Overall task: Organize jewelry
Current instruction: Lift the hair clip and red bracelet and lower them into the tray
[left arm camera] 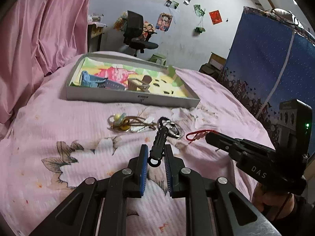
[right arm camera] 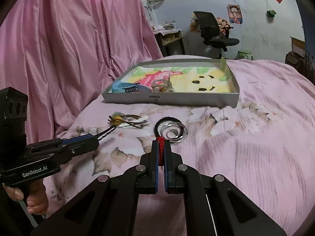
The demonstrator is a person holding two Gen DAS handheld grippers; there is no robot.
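I'm working over a bed spread with a pink floral sheet [left arm camera: 59, 129], and the largest thing on it is the shallow grey tray [right arm camera: 171, 99] at the far side, lined with a bright cartoon picture. A few pieces already sit in its near-left part: something blue [right arm camera: 123, 87] and a beige piece [right arm camera: 162, 84] beside it, so I judge the sorting begun but far from done. Still loose on the sheet, between me and the tray, are a tangle of brown cord with a yellow bead [right arm camera: 126, 121] and, just beside it, silver rings lying within a black band [right arm camera: 170, 130]. My left gripper [left arm camera: 156, 157] has its fingers narrowed around a black beaded strap [left arm camera: 159, 143], lifted off the sheet; whether both pads press it I cannot tell. My right gripper [right arm camera: 161, 151] is closed tight on a red braided bracelet [right arm camera: 161, 146]. I reckon both held pieces go to the tray next, then the two loose heaps.
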